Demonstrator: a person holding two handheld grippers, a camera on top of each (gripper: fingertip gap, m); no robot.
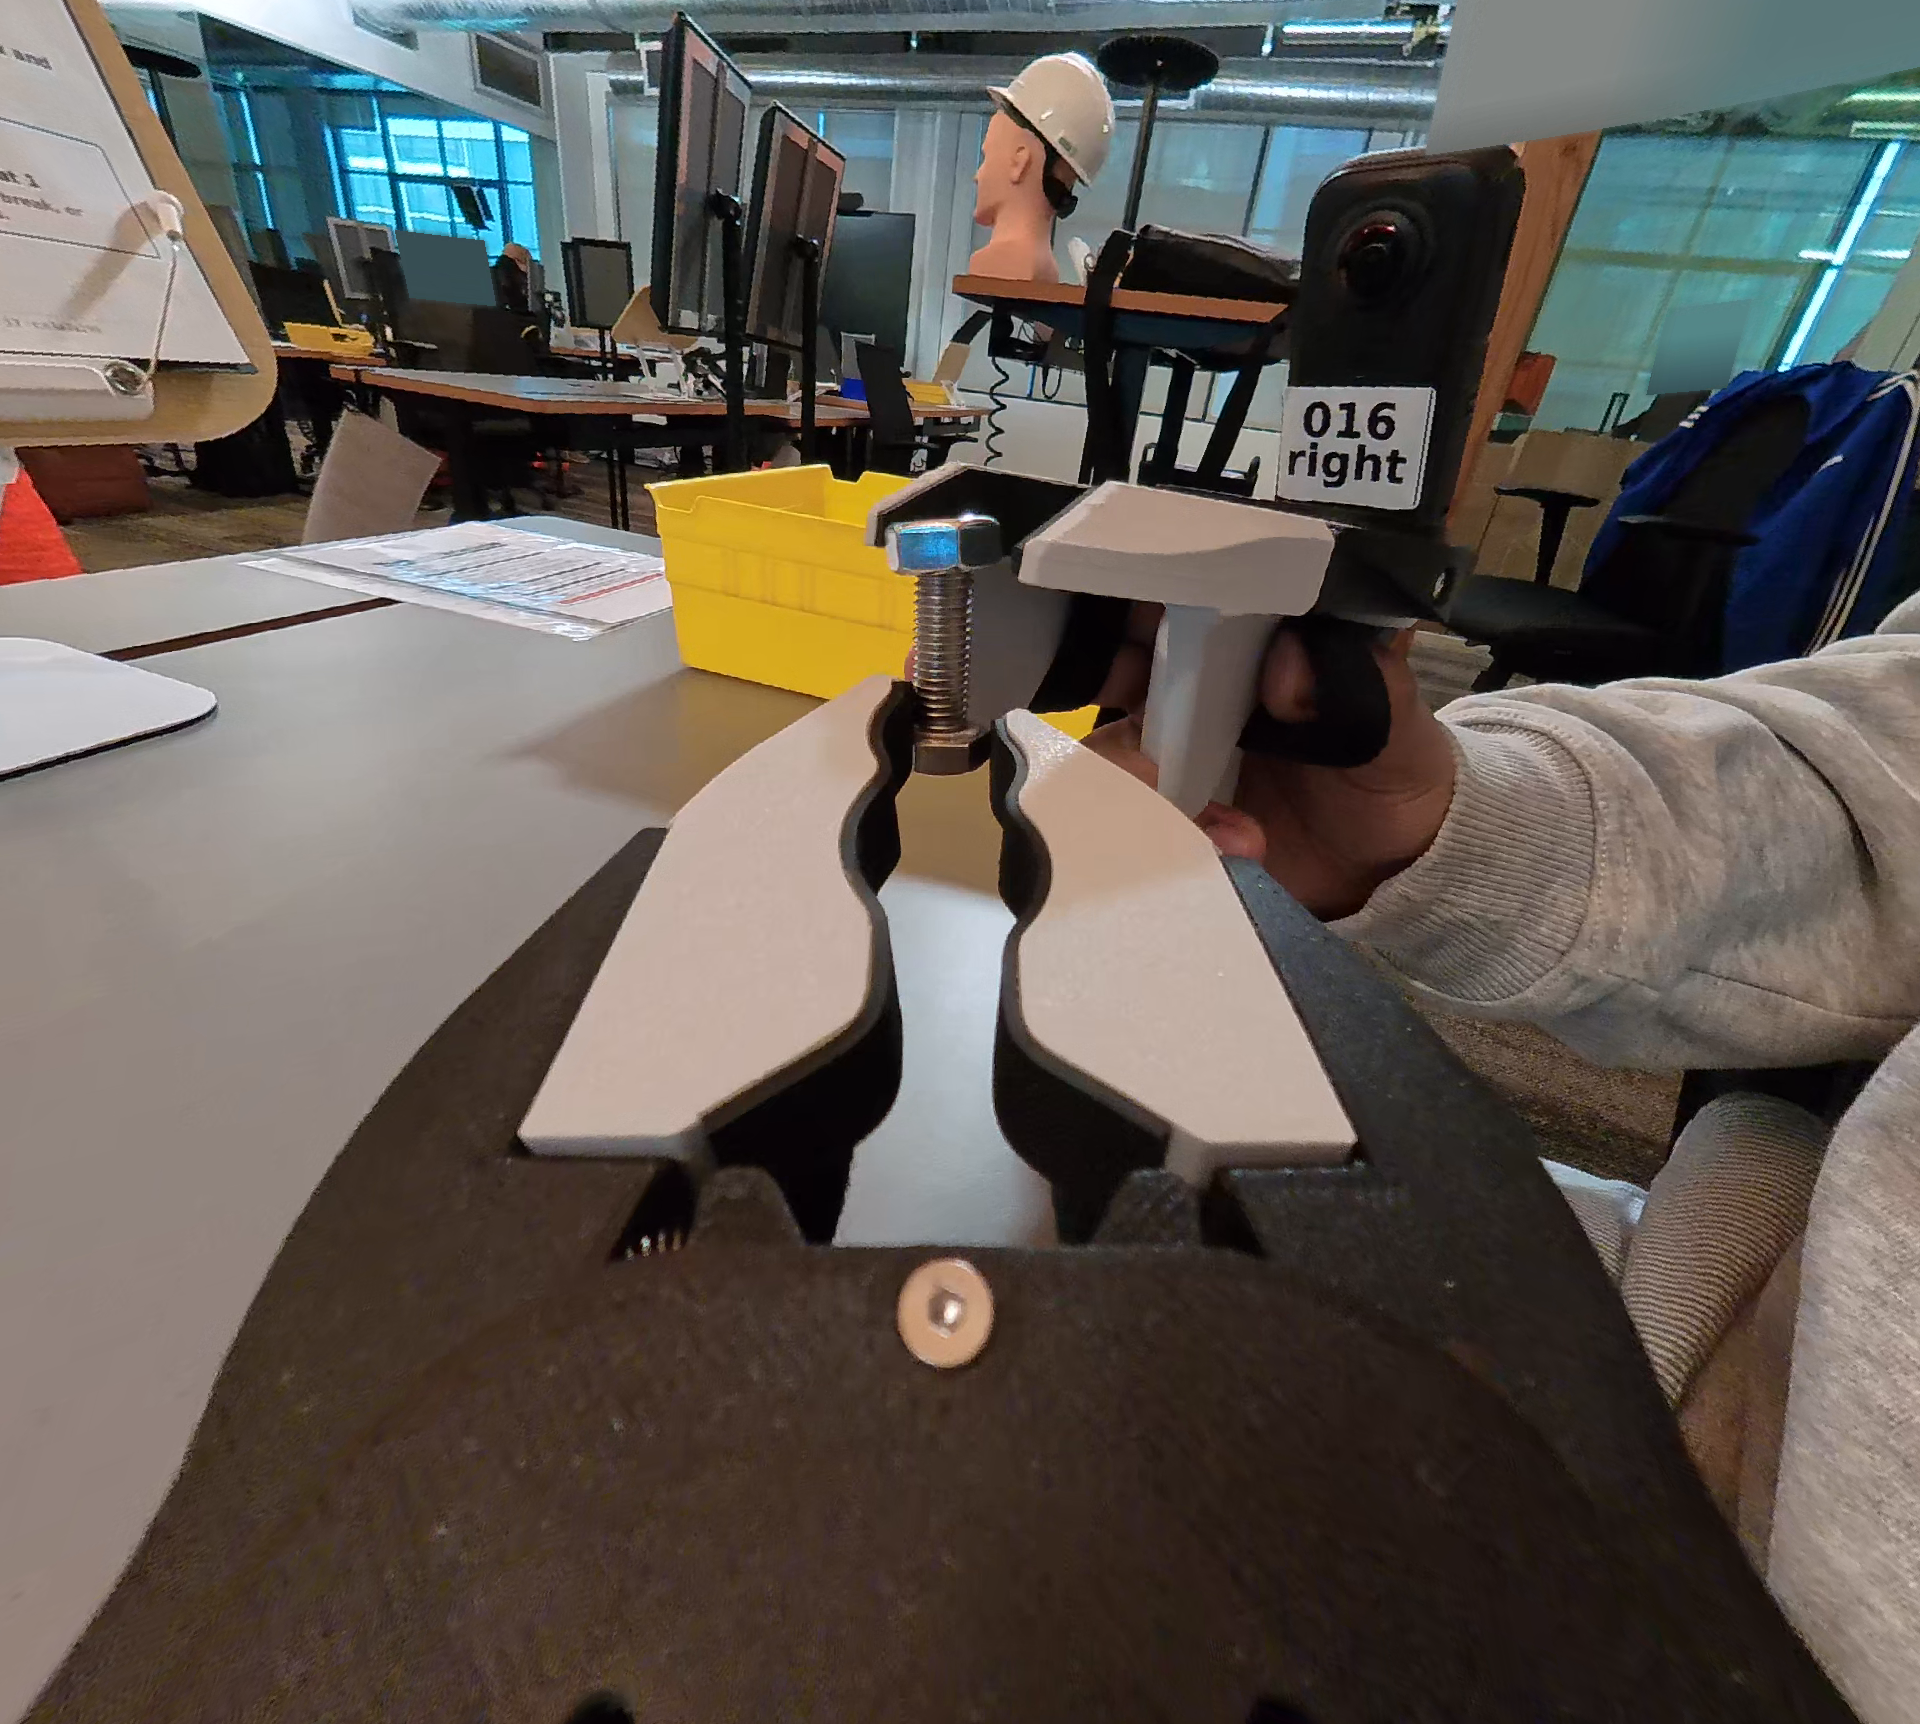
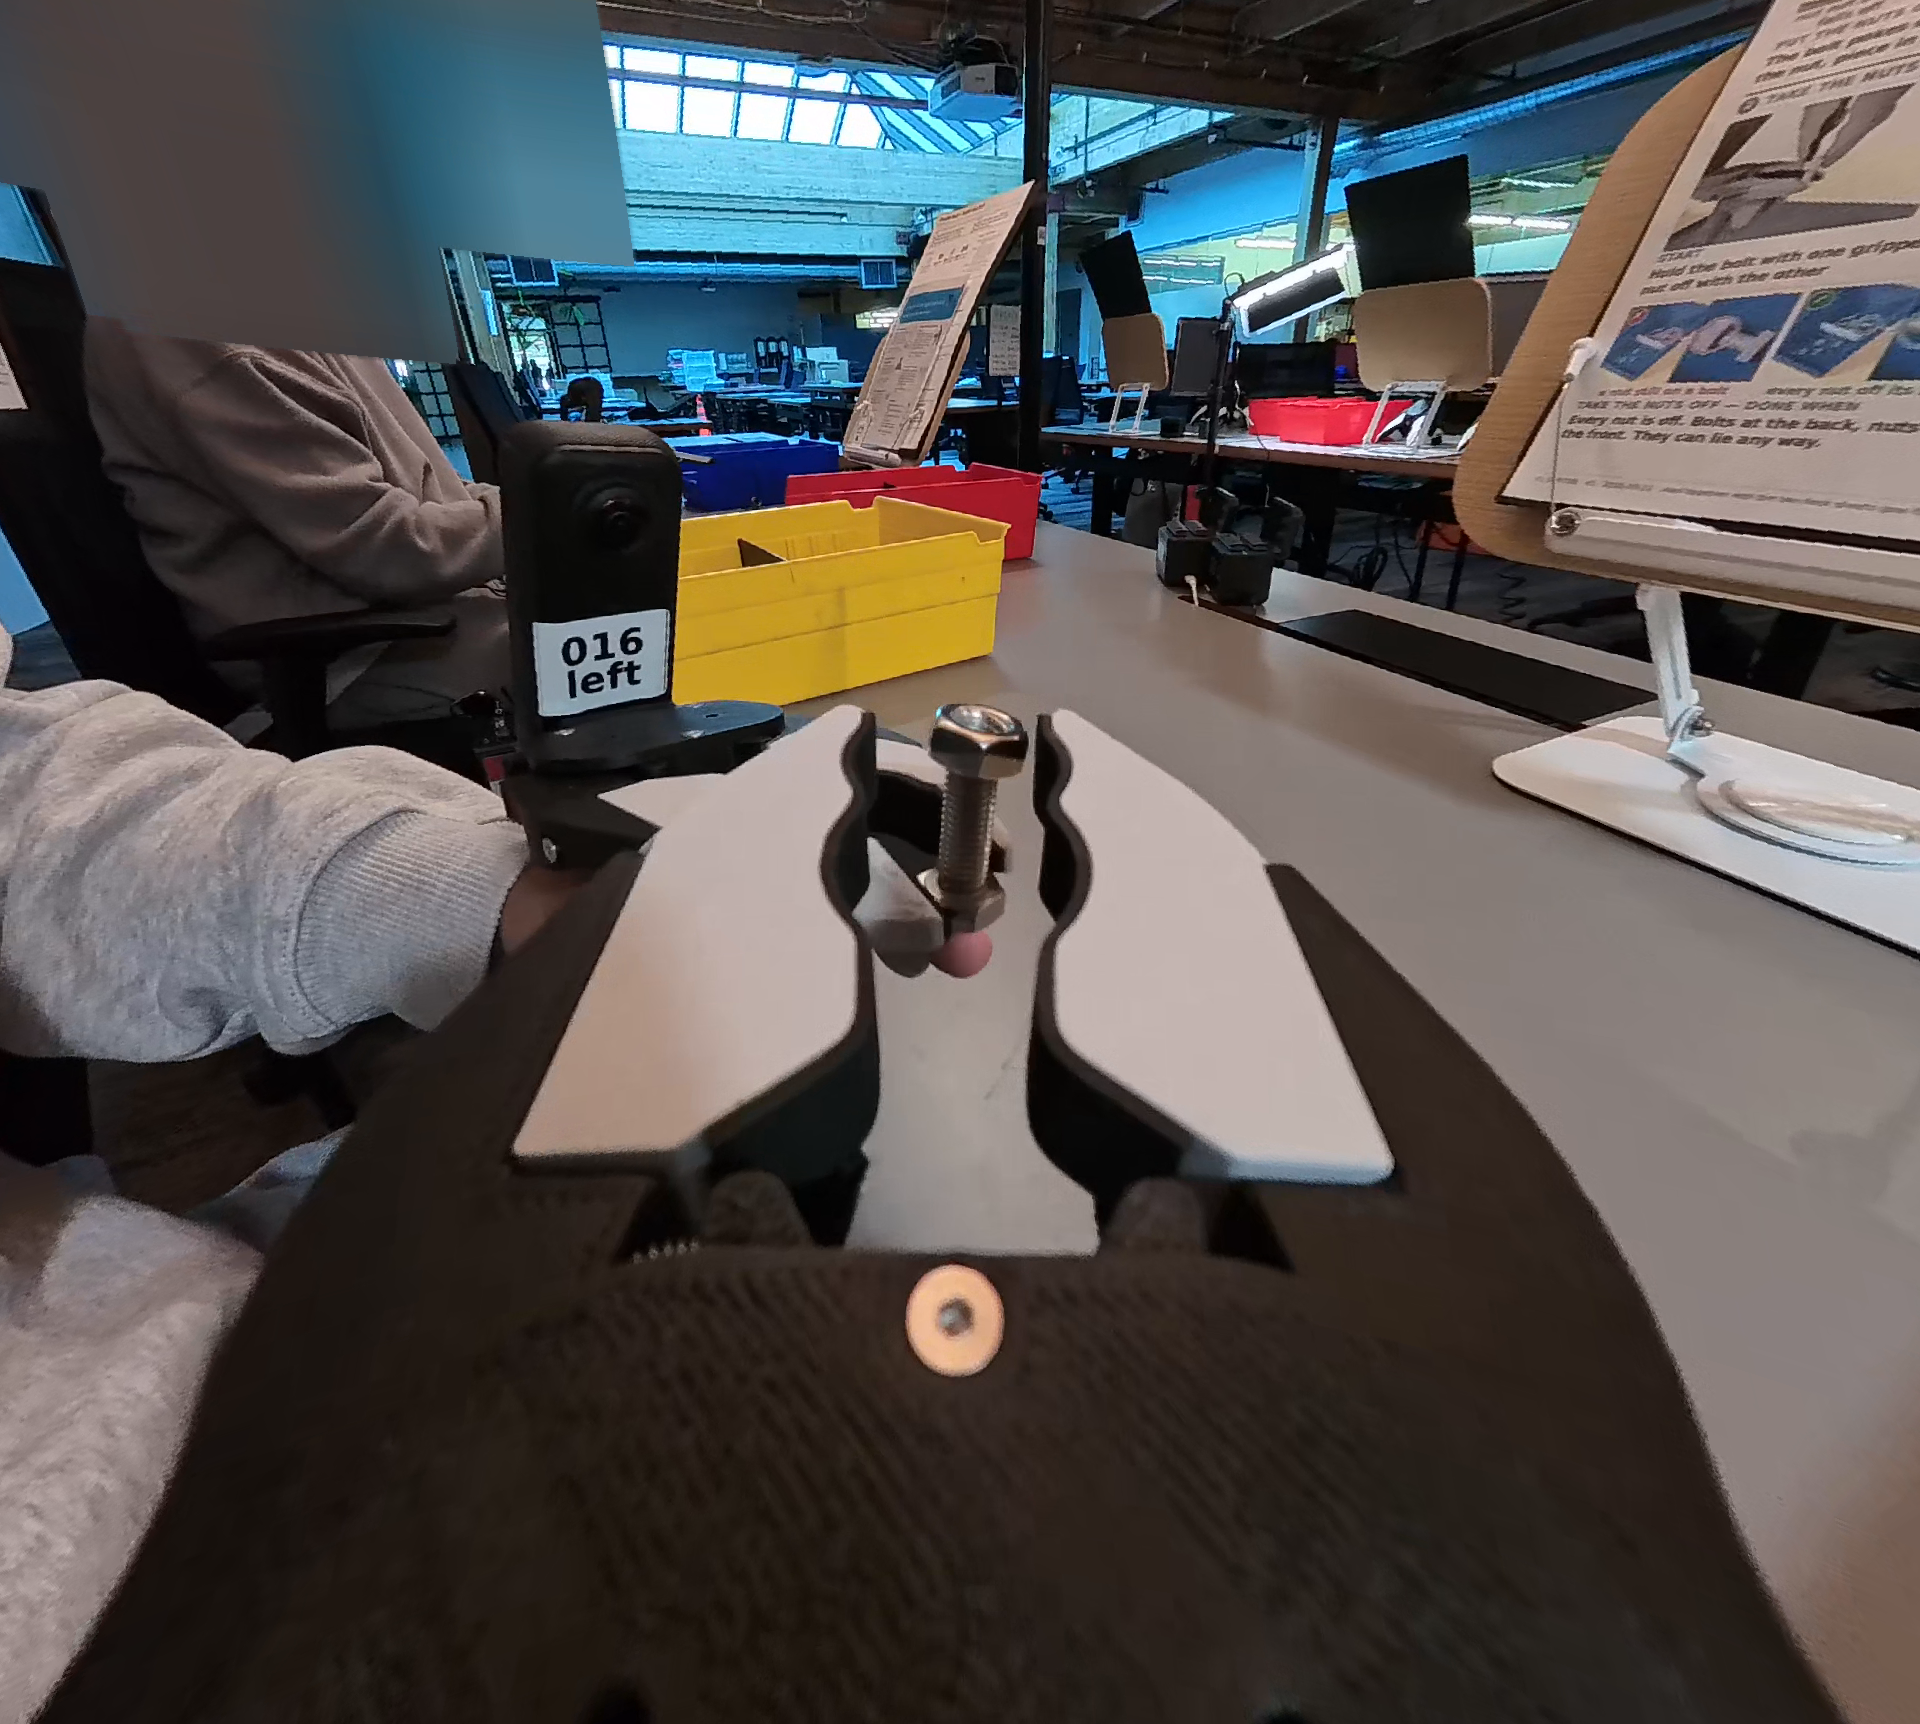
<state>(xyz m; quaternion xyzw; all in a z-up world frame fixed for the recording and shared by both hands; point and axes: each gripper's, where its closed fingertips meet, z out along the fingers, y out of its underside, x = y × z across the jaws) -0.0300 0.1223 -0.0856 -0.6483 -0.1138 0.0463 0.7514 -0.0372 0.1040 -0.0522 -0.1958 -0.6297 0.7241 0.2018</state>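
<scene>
The left gripper fingers pinch the upright threaded steel bolt's lower nut; the right gripper fingers, slightly apart, seemingly bracket its head.

Bolt upright at frame centre, bin behind it

In the left wrist view the threaded steel bolt stands centre, the yellow plastic bin behind on the grey table; a white stand base lies far left.

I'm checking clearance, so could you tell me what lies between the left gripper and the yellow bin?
Left wrist view: the upright bolt, its nut in the left gripper, and the right gripper.
</scene>
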